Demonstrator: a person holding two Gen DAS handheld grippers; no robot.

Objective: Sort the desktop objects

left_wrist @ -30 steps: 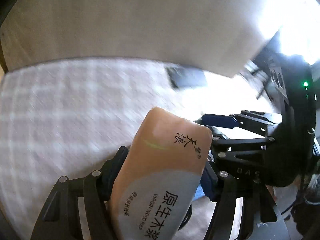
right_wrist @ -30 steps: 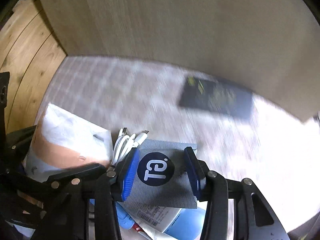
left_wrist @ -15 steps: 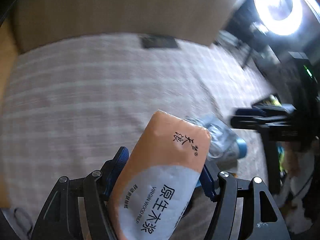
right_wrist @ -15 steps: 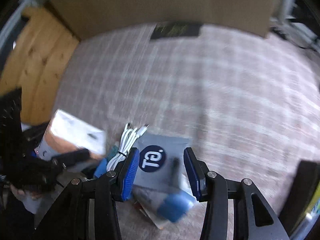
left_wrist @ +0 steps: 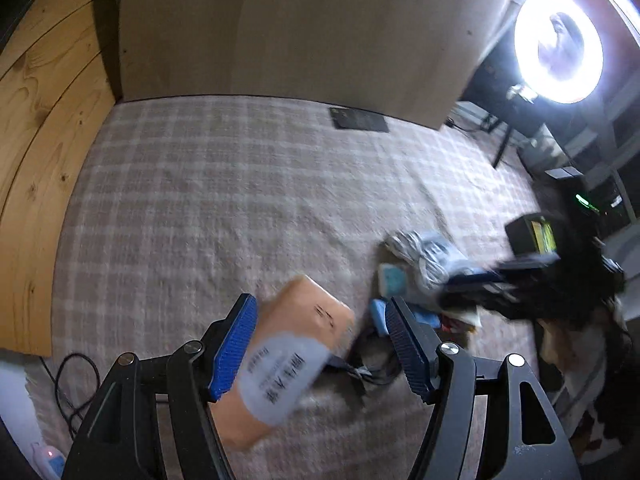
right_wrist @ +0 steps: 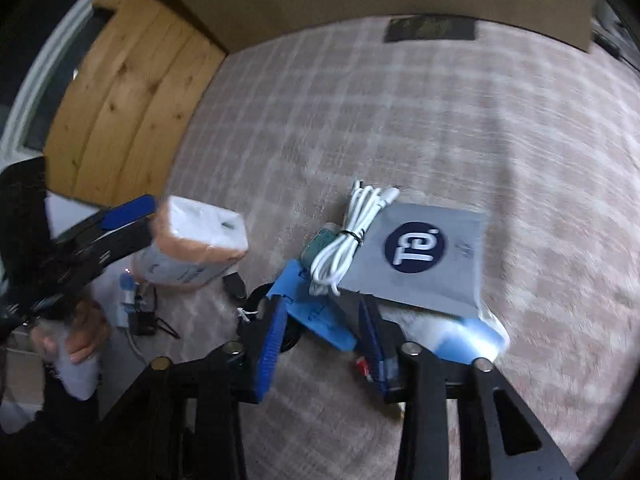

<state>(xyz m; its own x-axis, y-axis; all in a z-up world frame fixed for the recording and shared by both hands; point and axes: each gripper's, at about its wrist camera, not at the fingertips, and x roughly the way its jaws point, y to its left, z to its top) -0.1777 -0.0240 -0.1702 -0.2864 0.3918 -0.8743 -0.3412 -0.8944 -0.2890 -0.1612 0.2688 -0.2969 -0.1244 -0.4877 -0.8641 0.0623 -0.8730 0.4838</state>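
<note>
Tissue pack [left_wrist: 280, 364], orange-and-white soft plastic-wrapped, light and compressible: clamped across its long sides in left gripper [left_wrist: 320, 344] above checked cloth [left_wrist: 224, 208]. Right gripper [right_wrist: 324, 336] jaws closing over blue packet [right_wrist: 316, 312], not yet pressing it

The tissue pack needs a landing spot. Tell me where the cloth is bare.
Bare checked cloth runs from the wooden floor to the cardboard wall and dark card. Crowded: white cable, grey pouch and blue packets.
</note>
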